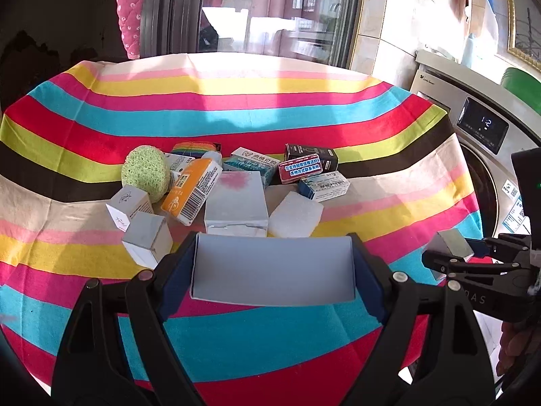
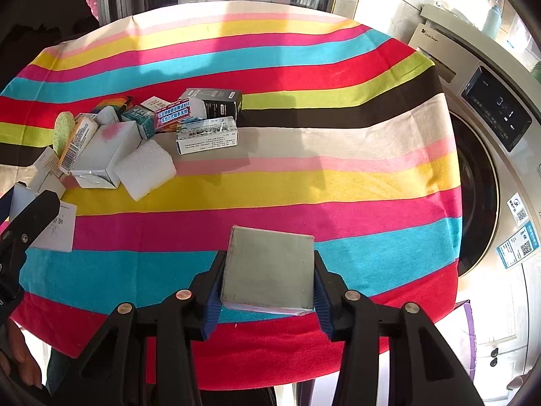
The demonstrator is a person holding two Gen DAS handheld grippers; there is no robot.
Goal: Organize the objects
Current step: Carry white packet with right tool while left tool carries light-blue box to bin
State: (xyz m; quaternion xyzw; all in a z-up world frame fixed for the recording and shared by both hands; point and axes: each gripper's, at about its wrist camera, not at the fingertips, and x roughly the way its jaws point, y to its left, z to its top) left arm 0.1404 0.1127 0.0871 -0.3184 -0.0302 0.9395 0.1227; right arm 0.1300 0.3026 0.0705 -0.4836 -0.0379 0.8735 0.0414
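Observation:
My left gripper (image 1: 270, 253) is shut on a wide pale white box (image 1: 272, 275), its blue pads pressing both ends, held above the striped cloth. My right gripper (image 2: 268, 264) is shut on a small grey-green box (image 2: 268, 270) over the near part of the table. In the left wrist view the right gripper (image 1: 463, 253) shows at the right edge with that grey box (image 1: 451, 245). In the right wrist view the white box (image 2: 55, 226) shows at the far left. A pile lies mid-table: green sponge (image 1: 145, 172), orange box (image 1: 192, 191), pink-stained white box (image 1: 236, 203), foam block (image 1: 296, 215).
The pile also holds a red box (image 1: 299, 168), a black box (image 1: 311, 155), a blue-white box (image 1: 324, 186) and small white boxes (image 1: 147, 243). The round table's striped cloth (image 2: 338, 176) is bare on the right. A washing machine (image 2: 490, 155) stands beside the table.

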